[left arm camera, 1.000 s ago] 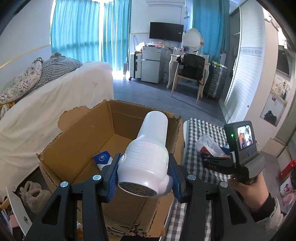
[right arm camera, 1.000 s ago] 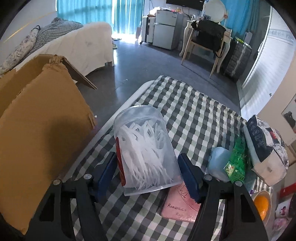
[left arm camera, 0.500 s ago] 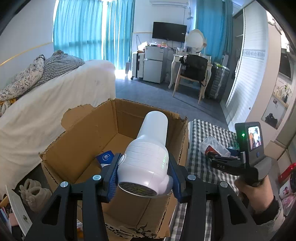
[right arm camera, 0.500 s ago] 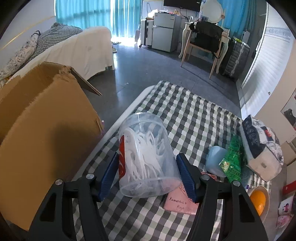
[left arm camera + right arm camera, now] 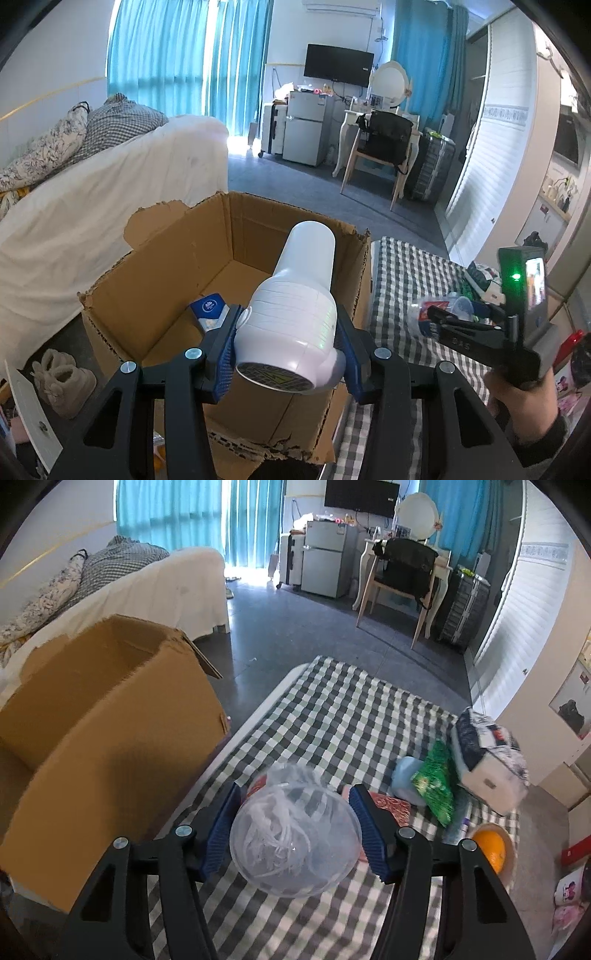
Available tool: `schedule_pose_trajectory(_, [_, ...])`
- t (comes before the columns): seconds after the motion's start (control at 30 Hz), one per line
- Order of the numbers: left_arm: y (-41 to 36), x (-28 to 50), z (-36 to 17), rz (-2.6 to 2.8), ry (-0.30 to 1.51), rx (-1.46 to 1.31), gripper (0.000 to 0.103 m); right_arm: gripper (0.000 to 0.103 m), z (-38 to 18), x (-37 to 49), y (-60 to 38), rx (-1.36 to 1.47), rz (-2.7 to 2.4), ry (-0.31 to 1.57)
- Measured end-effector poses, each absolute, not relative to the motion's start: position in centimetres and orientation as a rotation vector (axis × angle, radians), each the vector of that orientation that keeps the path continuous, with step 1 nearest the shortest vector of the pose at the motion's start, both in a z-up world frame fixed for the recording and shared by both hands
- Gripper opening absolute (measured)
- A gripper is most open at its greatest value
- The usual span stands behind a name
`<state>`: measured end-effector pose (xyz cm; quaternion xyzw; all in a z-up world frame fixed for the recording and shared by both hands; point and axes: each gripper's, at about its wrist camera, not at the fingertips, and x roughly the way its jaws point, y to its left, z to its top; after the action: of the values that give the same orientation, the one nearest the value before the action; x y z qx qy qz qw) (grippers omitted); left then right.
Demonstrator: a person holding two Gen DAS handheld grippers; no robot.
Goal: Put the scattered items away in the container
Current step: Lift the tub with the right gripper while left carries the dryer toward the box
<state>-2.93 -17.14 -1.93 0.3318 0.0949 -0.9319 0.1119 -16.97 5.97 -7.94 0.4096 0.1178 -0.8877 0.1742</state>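
The left hand-held gripper [image 5: 290, 354] clamps the white plastic hair dryer [image 5: 295, 314] above the open brown cardboard box [image 5: 155, 266], barrel pointing away; the right hand-held gripper [image 5: 295, 829], jaws just closing, pinches the clear plastic tub [image 5: 293, 845], box at frame left.

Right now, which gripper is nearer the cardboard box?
Left. The left gripper holds the hair dryer over the cardboard box; the right gripper is beside it, above the checkered cloth.

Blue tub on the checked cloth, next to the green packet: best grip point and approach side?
Grip the blue tub across its rounded body, coming from above on its left, open side; the green packet leans against its right, blocking the fingers there.
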Motion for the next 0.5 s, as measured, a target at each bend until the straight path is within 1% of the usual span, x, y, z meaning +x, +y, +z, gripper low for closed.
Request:
schedule_pose_trajectory(0.13, [-16.7, -2.1, -1.4, -2.753, 0.272, 0.955, 0.049, 0.061, -6.9, -15.4, 6.6, 1.137, -2.533, 0.315])
schedule_pose_trajectory(0.33, [-16.1, -1.1, -0.9, -2.767, 0.266, 0.940, 0.049, 0.061, -9.1, -14.8, 7.8, 1.209, -2.506, 0.285])
schedule_pose_trajectory(0.5, [-15.6, -1.0, -0.9, -2.772, 0.260, 0.943, 0.049, 0.061, -9.2, -14.6, 8.1, 1.199, -2.509, 0.269])
